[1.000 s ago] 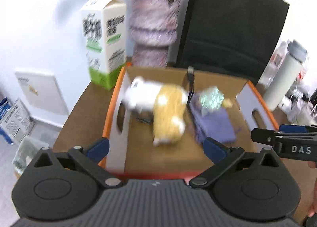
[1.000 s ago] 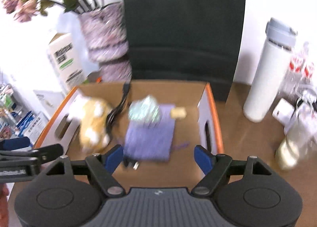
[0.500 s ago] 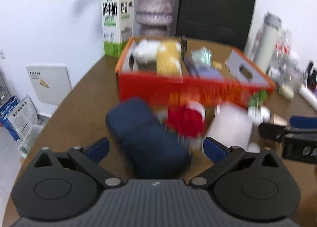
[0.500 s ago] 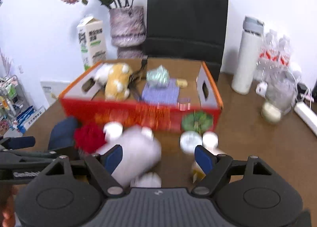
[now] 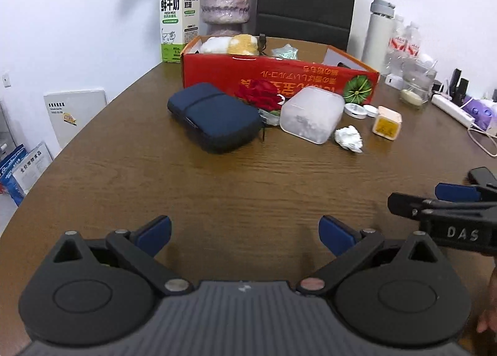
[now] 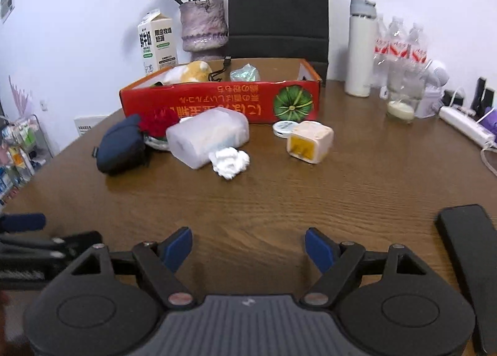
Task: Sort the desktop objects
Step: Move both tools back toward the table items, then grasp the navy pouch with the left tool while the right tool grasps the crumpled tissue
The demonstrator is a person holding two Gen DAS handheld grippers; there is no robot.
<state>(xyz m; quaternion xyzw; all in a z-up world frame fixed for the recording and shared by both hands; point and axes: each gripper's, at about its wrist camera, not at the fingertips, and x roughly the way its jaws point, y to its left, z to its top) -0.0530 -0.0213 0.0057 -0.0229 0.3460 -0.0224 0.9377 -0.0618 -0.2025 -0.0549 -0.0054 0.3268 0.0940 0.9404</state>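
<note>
White walls enclose a room with a brown wood-grain table (image 5: 248, 188), rounded at its left edge.

Left to right:
- Floor at far left: stacked printed packets (image 5: 18, 169) and a white panel (image 5: 76, 107) leaning on the wall.
- Milk carton (image 5: 178, 19), upright at the table's back edge.
- Mottled purple vase (image 6: 203, 25) with dried pink flowers, beside the carton.
- Black paper bag (image 6: 278, 11), upright against the wall.
- Red cardboard box (image 6: 223, 100), open-topped, in front of the vase and bag; a yellow-and-white plush toy (image 5: 236, 44), a black cable and a crumpled shiny wrapper show above its rim.
- Navy zip pouch (image 5: 214, 115), on the table in front of the box's left end.
- Red artificial rose (image 5: 259, 96), between the pouch and the box.
- Translucent plastic container (image 5: 310, 114), on its side, just right of the rose.
- Crumpled white tissue (image 6: 230, 162), touching the container's front corner.
- Two round white lids (image 5: 362, 110), near the box's right end.
- Pale cube with a yellow face (image 6: 309, 141), right of the tissue.
- White flask (image 6: 360, 47), bottled water, a glass, a white power strip (image 6: 466, 126) at the right.
- Black flat device (image 6: 469, 250), near right edge.

Left gripper (image 5: 245, 232) and right gripper (image 6: 248, 247): both over bare table near the front edge, well apart from the objects, jaws spread wide, nothing between them.
</note>
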